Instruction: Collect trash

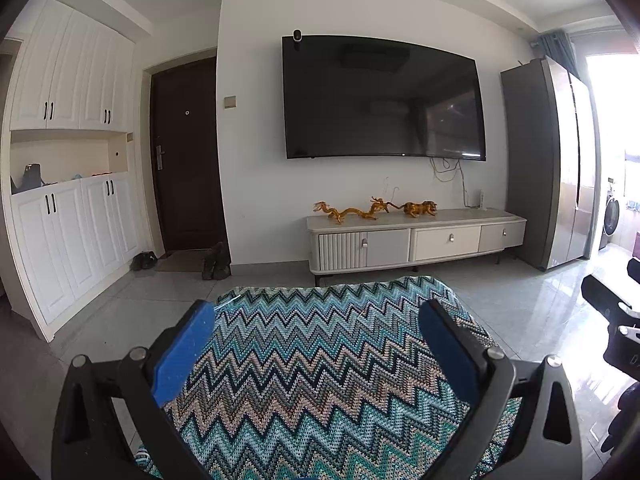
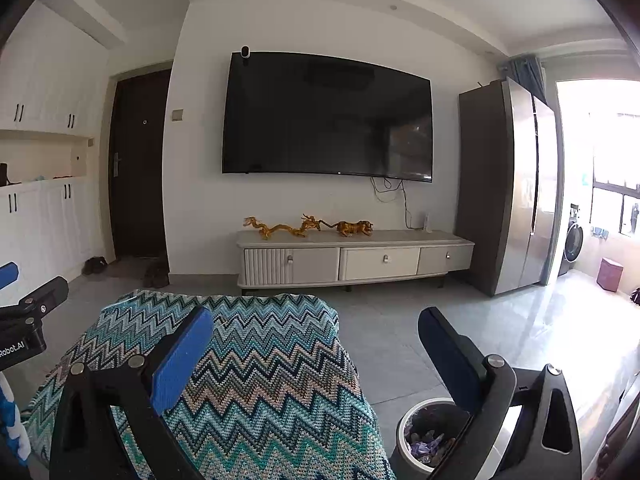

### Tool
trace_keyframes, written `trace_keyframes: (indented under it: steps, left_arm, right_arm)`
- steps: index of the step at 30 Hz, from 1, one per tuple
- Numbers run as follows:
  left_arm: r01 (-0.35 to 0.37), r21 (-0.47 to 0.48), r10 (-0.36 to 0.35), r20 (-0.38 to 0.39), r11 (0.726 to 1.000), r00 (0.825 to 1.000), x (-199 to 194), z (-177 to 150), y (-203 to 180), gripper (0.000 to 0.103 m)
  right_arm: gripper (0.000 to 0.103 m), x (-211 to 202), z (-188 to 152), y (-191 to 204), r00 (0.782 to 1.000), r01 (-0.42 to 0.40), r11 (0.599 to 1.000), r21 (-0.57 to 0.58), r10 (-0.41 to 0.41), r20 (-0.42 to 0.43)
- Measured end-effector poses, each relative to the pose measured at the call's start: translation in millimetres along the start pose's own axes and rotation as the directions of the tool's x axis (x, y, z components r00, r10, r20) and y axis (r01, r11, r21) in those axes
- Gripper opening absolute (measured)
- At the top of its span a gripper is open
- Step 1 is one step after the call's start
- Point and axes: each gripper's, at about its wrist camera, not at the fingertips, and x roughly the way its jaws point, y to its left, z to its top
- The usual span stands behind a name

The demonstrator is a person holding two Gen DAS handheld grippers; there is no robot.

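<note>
My left gripper point(image 1: 316, 312) is open, its blue pads point(image 1: 184, 352) spread above a table covered in a teal zigzag knitted cloth point(image 1: 320, 380); nothing sits between them. My right gripper point(image 2: 316, 316) is open too, over the cloth's right edge point(image 2: 260, 380) and the floor. Below its right finger stands a round grey trash bin point(image 2: 404, 420) holding crumpled purple and grey scraps point(image 2: 428, 446). Each gripper shows at the edge of the other's view: the right gripper point(image 1: 618, 280) and the left gripper point(image 2: 30, 280). No loose trash shows on the cloth.
Ahead are a wall-mounted TV point(image 1: 384, 100), a low white cabinet point(image 1: 416, 240) with golden figurines point(image 1: 376, 208), a dark door point(image 1: 184, 160) with shoes point(image 1: 216, 262) beside it, white cupboards point(image 1: 68, 200), a tall fridge point(image 1: 556, 160) and grey tiled floor point(image 2: 400, 320).
</note>
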Motion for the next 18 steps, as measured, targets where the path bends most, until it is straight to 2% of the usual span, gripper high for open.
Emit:
trace_keyframes:
  steps: [18]
  left_arm:
    - [-0.005, -0.014, 0.005, 0.014, 1.000, 1.000, -4.4, -0.1, -2.0, 0.103]
  right_arm:
    - [0.103, -0.5, -2.7, -4.0, 1.000, 0.013, 1.000, 0.005, -0.013, 0.004]
